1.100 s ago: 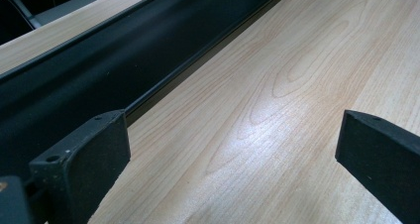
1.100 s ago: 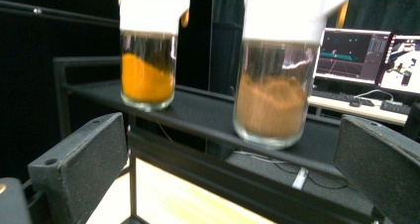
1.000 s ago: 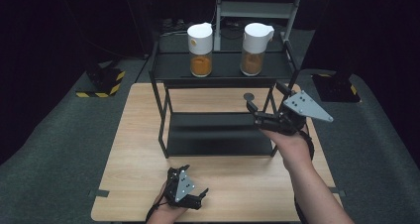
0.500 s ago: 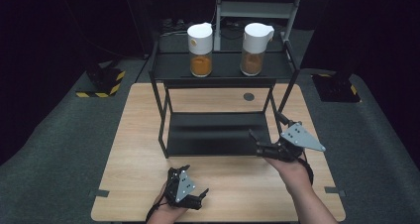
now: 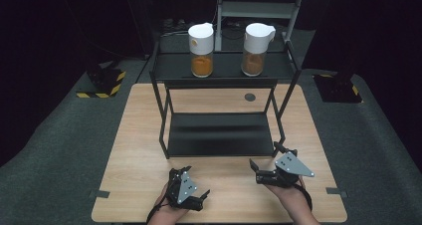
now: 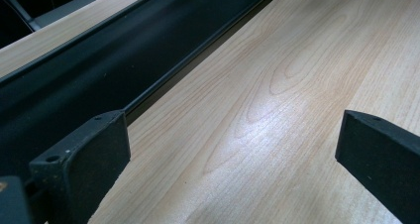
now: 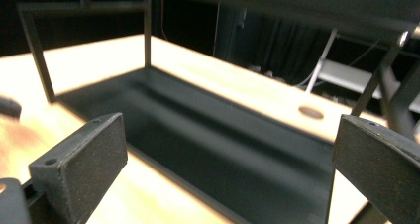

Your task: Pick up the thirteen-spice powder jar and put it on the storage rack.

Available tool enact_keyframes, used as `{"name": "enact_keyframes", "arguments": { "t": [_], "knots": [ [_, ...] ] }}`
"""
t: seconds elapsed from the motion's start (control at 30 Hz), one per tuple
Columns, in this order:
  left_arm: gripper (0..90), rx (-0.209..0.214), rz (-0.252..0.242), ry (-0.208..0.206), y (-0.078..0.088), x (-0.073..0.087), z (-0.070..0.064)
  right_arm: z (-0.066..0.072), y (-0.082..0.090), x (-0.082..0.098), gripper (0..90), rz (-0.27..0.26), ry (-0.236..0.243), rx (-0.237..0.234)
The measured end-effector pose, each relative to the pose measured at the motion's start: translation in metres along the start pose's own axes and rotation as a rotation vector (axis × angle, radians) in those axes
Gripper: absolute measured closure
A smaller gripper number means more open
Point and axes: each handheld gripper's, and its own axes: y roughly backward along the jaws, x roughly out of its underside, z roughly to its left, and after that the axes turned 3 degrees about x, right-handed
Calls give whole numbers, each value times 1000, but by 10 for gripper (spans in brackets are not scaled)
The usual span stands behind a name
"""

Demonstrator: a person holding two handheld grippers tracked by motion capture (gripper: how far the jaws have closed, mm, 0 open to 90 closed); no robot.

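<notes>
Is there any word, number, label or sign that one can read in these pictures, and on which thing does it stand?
No readable text in any view.
The two jars on the top shelf bear no label that can be made out.
The yellow and black stripes on the floor base are a warning pattern, not words.

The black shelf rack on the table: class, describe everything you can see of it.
The shelf rack is a black, metal-looking frame with thin legs and two flat shelves. It stands upright on the wooden table. Its top shelf carries two white-lidded jars of orange-brown powder; the lower shelf is bare. Both claws sit in front of the rack, apart from it.
</notes>
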Motion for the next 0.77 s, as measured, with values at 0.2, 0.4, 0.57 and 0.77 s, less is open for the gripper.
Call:
{"name": "enact_keyframes", "arguments": {
  "t": [0.2,0.4,0.57,0.77],
  "knots": [
    [7,-4,0,-2,0,0,-1,6,2,22,0,60,4,-1],
    [7,-5,-2,-4,0,0,-1,8,3,41,0,123,12,11],
    [7,-4,-3,7,0,1,0,11,4,45,0,148,42,30],
    [7,-9,-4,7,0,1,-1,12,5,44,0,156,46,35]
  ]
}}
